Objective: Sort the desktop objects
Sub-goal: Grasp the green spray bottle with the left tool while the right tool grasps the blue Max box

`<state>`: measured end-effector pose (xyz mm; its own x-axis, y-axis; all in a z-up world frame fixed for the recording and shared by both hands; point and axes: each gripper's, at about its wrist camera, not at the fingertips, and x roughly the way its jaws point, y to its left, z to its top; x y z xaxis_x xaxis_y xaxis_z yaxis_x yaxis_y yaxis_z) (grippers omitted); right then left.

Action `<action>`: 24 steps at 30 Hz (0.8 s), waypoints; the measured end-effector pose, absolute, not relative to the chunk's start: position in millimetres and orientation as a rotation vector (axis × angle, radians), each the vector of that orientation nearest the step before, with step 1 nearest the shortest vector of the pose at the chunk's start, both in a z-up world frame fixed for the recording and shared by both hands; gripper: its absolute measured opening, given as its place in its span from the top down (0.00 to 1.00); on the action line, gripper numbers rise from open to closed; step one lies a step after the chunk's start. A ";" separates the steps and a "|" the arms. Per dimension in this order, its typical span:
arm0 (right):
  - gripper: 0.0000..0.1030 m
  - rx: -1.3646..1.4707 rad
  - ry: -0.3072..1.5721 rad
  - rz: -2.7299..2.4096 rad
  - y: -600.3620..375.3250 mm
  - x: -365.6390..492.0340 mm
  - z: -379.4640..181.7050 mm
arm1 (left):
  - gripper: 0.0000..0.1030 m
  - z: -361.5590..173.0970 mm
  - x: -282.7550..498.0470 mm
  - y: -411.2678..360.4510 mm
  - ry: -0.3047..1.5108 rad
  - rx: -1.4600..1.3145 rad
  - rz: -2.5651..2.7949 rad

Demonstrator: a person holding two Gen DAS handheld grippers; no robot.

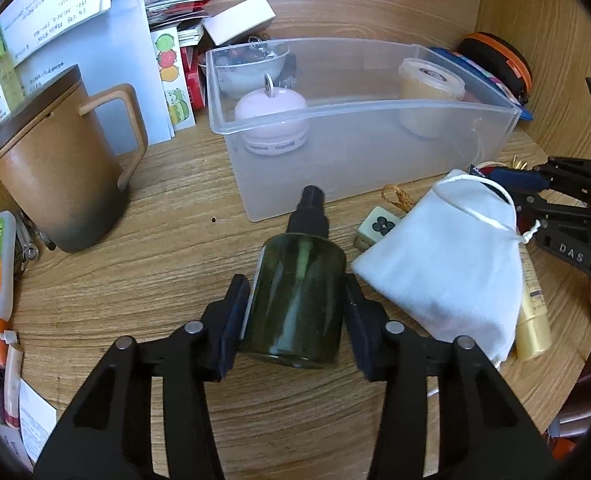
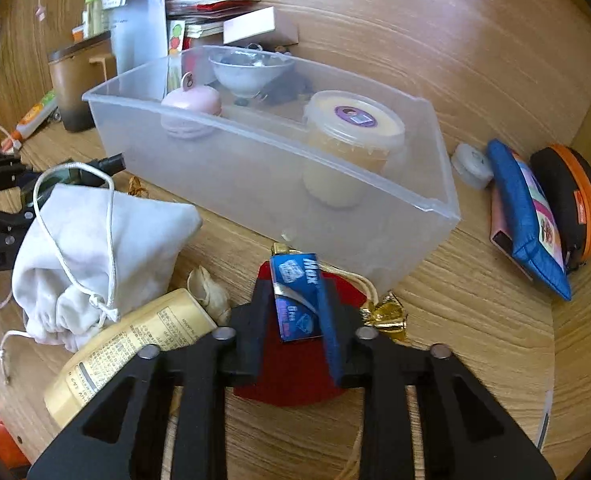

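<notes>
Bottles and clutter everywhere on this wooden worktop (image 1: pixel 143 288), so both hands are grabbing at once afaict. Left tool (image 1: pixel 295 300) is clamped around the dark green spray bottle with the black pump top (image 1: pixel 295 300), pads on both sides of the body; bottle lies w/ its nozzle pointing toward the clear plastic storage bin (image 1: pixel 375 152), prob so it can go straight up and over the near wall. Right tool (image 2: pixel 295 308) is squeezed tight on a small blue foil packet (image 2: pixel 297 296), which sits over a flat red round thing (image 2: pixel 291 376) right by the bin's corner. Bin already has a pink macaron-shaped gadget (image 1: pixel 270 120) and a lidded cream-coloured tub (image 1: pixel 429 92) inside, so that's the drop spot imo. White drawstring cloth pouch (image 1: pixel 451 264) is lying between the two tools, touching neither, w/ a yellow tube (image 2: pixel 131 344) tucked beside it. Brown lidded mug (image 1: pixel 59 160) stands off left, well apart. Next up is prob lifting both items clear w/o snagging the pouch cord.
</notes>
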<state>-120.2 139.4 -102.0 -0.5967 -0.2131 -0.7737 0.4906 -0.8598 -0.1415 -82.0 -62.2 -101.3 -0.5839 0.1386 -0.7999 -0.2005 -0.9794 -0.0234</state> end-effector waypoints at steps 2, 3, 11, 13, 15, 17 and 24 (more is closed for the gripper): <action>0.88 1.137 0.422 -2.427 144.0 -121.5 -98.6 | 0.61 -99.8 -79.6 -64.6 0.086 -1.324 2.639; 0.87 1.141 0.434 -2.433 144.6 -121.7 -98.1 | 0.61 -99.2 -78.5 -65.4 0.081 -1.322 2.641; 0.71 1.164 0.508 -2.442 141.6 -124.3 -101.0 | 0.61 -91.5 -66.2 -71.2 0.047 -1.297 2.673; 0.64 1.168 0.509 -2.431 140.1 -125.9 -104.9 | 0.61 -88.7 -63.4 -74.0 0.037 -1.289 2.679; 0.63 1.161 0.525 -2.433 139.2 -126.9 -107.2 | 0.61 -85.7 -60.2 -77.0 0.026 -1.282 2.686; 0.63 1.157 0.528 -2.431 138.7 -126.8 -107.9 | 0.61 -82.4 -57.1 -79.6 0.013 -1.274 2.694; 0.80 1.132 0.488 -2.422 141.3 -123.2 -103.9 | 0.61 -66.2 -49.3 -87.7 -0.043 -1.222 2.712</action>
